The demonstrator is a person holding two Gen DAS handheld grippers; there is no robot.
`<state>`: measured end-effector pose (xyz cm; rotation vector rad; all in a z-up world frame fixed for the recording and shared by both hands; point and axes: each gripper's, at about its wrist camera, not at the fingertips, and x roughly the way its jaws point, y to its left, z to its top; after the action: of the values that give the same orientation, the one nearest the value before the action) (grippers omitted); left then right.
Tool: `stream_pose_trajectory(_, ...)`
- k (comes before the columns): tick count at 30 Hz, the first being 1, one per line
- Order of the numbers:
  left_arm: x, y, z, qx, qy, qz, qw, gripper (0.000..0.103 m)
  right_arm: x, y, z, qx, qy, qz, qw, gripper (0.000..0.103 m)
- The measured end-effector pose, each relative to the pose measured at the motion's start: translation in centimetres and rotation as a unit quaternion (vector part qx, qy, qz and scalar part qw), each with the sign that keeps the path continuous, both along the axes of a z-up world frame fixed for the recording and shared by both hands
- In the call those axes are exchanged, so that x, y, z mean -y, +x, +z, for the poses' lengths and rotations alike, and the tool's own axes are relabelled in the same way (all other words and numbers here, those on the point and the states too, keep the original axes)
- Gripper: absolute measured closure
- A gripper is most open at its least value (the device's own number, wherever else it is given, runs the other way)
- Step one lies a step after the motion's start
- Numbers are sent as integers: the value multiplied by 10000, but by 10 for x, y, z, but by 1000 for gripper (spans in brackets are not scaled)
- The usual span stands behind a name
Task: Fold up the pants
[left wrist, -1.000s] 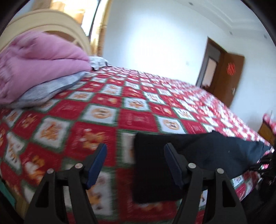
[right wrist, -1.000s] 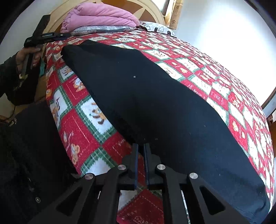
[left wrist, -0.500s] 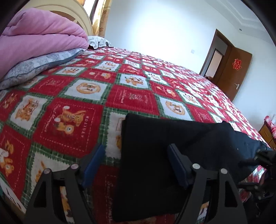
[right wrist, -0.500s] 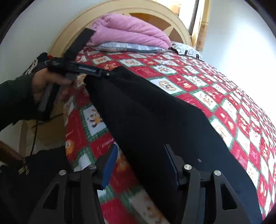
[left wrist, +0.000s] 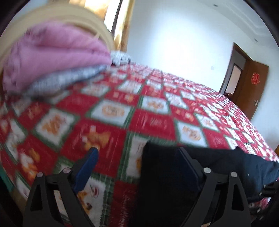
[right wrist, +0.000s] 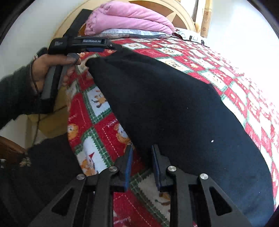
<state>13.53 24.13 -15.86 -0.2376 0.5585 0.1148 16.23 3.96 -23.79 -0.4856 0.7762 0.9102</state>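
A home bedroom
A wide bed (left wrist: 157,120) under a red, white and green cartoon quilt fills the room; far at its head, a pink folded blanket (right wrist: 129,19) lies on a grey pillow (right wrist: 134,33) against a curved cream headboard (right wrist: 181,15), with a curtained window (left wrist: 120,22), white walls and a brown wooden door (left wrist: 251,87) at far right

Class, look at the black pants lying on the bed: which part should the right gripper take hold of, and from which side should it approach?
Probably the near edge of the black pants, just ahead of the right gripper. That edge lies flat on the bedspread, so come from the bed's side, low, sliding one finger under the hem.
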Motion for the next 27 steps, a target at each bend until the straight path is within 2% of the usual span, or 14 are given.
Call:
stream_pose_trajectory(3, 28, -3, 19, 279, 216, -282, 9990, 0, 25, 23, 23, -404, 594, -232, 9971, 79)
stream_pose_trajectory(5, 54, 1, 19, 276, 180, -628, 9975, 0, 42, 44, 42, -514, 1045, -496, 9920, 79)
stream_pose_trajectory(8, 86, 11, 4, 47, 205, -1050, 9943, 0, 63, 86, 61, -832, 1706, -1107, 9756, 79)
stream_pose_trajectory(11, 106, 12, -14, -179, 353, -1301, 9907, 0, 69, 132, 59, -1333, 1971, -1700, 9563, 79)
stream_pose_trajectory(16, 113, 13, -33, -418, 481, -1377, 9884, 0, 50, 180, 33, -2199, 2047, -1894, 9348, 79)
stream_pose_trajectory(22, 120, 10, -37, -361, 723, -1356, 9875, 0, 36, 192, 20, -2743, 2259, -1692, 9193, 79)
stream_pose_trajectory(25, 120, 10, -38, -352, 752, -1332, 9876, 0, 34, 193, 16, -2859, 2245, -1603, 9177, 80)
stream_pose_trajectory(27, 121, 10, -39, -361, 765, -1315, 9877, 0, 30, 193, 14, -2798, 2111, -1580, 9231, 93)
